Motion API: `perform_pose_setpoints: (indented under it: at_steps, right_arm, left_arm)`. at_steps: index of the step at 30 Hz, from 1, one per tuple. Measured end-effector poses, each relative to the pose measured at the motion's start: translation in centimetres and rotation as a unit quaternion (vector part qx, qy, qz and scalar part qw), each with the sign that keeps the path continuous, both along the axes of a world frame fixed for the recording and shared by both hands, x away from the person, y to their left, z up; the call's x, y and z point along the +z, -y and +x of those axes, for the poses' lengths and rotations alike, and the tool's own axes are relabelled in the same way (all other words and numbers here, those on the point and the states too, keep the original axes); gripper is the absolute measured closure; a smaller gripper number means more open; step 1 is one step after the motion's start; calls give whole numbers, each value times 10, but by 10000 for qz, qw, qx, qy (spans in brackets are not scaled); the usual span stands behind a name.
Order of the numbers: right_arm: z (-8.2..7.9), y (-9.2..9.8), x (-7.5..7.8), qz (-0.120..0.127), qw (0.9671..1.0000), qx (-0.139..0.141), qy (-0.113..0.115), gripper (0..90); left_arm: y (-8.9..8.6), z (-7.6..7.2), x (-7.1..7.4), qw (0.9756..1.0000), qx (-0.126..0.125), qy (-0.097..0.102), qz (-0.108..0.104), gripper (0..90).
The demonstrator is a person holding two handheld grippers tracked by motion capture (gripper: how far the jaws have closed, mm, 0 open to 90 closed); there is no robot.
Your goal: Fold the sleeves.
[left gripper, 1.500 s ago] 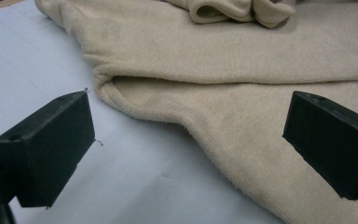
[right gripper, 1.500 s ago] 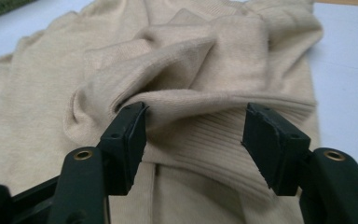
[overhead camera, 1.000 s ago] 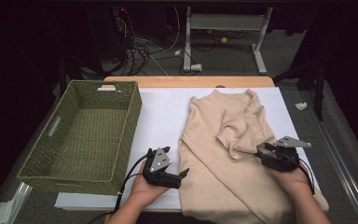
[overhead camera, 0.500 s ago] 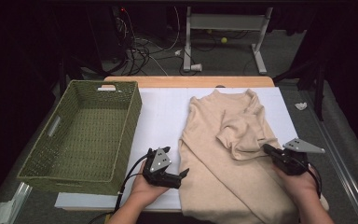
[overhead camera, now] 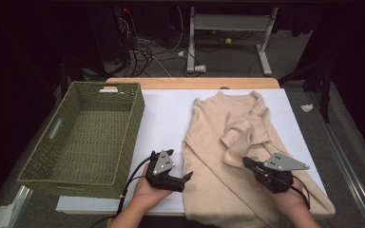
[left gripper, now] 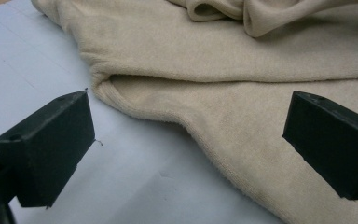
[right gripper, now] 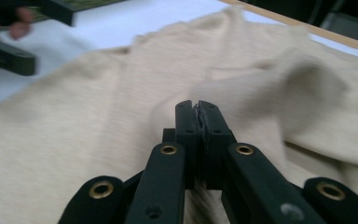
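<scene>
While right gripper [right gripper: 200, 109] (pinched together) blurs, sweater [left gripper: 242, 74] hem shows

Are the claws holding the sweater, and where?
The left claw is open beside the sweater, holding nothing. The right claw is shut over the sweater's middle, with no cloth seen between its jaws.

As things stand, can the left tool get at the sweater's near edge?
Probably yes. The left tool is open, its jaws straddling the sweater edge on the white sheet, with nothing between them and the fabric.
</scene>
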State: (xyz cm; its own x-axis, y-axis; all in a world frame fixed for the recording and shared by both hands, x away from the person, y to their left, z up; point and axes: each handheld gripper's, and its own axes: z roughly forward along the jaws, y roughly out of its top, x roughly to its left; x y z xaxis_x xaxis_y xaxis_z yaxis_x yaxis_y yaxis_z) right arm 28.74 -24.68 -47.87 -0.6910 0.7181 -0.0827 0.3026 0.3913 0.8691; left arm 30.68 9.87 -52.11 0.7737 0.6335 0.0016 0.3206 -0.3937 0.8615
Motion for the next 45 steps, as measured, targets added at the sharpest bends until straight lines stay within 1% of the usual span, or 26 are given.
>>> perform_pose_setpoints:
  at_steps: [5, 7, 8, 10, 12, 17, 18, 19, 21, 23, 24, 26, 27, 28, 29, 30, 32, 33, 35, 36, 38, 39, 41, 43, 44, 45]
  right_arm:
    - [-10, -33, -8, -132, 9982, 572, -133, 890]
    - [-12, -39, -9, -135, 9976, 657, -152, 890]
    - [-17, -50, -11, -158, 9962, 833, -186, 890]
    - [-19, -54, -12, -156, 9955, 914, -202, 891]
    - [-24, -65, -13, -113, 9933, 1115, -280, 891]
    - [-39, -87, -16, -172, 9864, 1599, -348, 888]
    - [-41, -89, -16, -237, 9856, 1645, -300, 874]
    - [-42, -88, -15, -226, 9857, 1654, -244, 824]
    - [-40, -81, -8, -26, 9880, 1532, -209, 706]
    - [-36, -67, -2, 133, 9912, 1309, -143, 655]
    - [-34, -61, 1, 167, 9930, 1165, -102, 643]
    - [-28, -44, 4, 255, 9958, 880, -36, 635]
    - [-25, -36, 5, 273, 9968, 746, 3, 631]
    - [-22, -29, 5, 285, 9979, 589, 21, 628]
    - [-19, -21, 6, 325, 9984, 454, 18, 625]
    - [-19, -21, 6, 325, 9984, 454, 18, 625]
    - [-13, -6, 7, 377, 9991, 187, 33, 627]
    - [-10, 2, 7, 400, 9992, 35, 38, 631]
    - [-7, 13, 6, 491, 9987, -133, -22, 635]
    - [-6, 18, 5, 451, 9988, -210, -12, 637]
    - [-3, 23, 3, 407, 9987, -307, -20, 640]
    - [-2, 25, 2, 430, 9984, -356, -25, 641]
    - [0, 29, 2, 464, 9980, -426, -54, 642]
    - [0, 31, 1, 459, 9978, -464, -66, 643]
    - [1, 31, 0, 427, 9980, -470, -61, 643]
    - [1, 32, 0, 420, 9979, -486, -65, 643]
  left_arm:
    - [0, 0, 0, 10000, 5, -3, 2, 6]
    - [0, 0, 0, 10000, 8, -1, 3, 6]
    - [0, 0, 0, 10000, 9, 0, 4, 6]
    - [0, 0, 0, 10000, 16, 2, 3, 6]
    - [0, 0, 0, 10000, 22, 5, -5, 6]
    - [-1, 0, 0, 10000, 49, 3, -33, 6]
    - [-1, 0, 0, 10000, 53, 3, -29, 6]
    - [-1, 0, 0, 10000, 56, 4, -28, 6]
    - [0, 0, 0, 10000, 58, 11, -18, 6]
    - [0, 0, 0, 10000, 70, 6, -19, 6]
    - [0, 0, 0, 10000, 82, 4, -14, 6]
    - [3, -1, 2, 9999, 70, -117, 66, 7]
    - [6, -3, 3, 9998, 11, -219, 28, 10]
    - [6, -3, 3, 9998, 11, -219, 28, 39]
    - [10, -6, 5, 9997, -95, -246, 5, 67]
    - [15, -10, 8, 9995, -234, -214, 34, 67]
    - [32, -21, 15, 9985, -530, -67, 79, 147]
    - [40, -24, 17, 9978, -647, -119, 74, 168]
    - [59, -31, 20, 9949, -956, -320, 3, 214]
    - [68, -35, 20, 9940, -1048, -317, 55, 247]
    - [85, -39, 18, 9900, -1329, -445, 158, 303]
    - [93, -40, 17, 9886, -1400, -490, 242, 312]
    - [108, -39, 11, 9860, -1461, -617, 512, 312]
    - [118, -36, 6, 9833, -1403, -761, 878, 308]
    - [124, -35, 5, 9797, -1430, -792, 1163, 308]
    - [124, -35, 5, 9797, -1430, -792, 1163, 306]
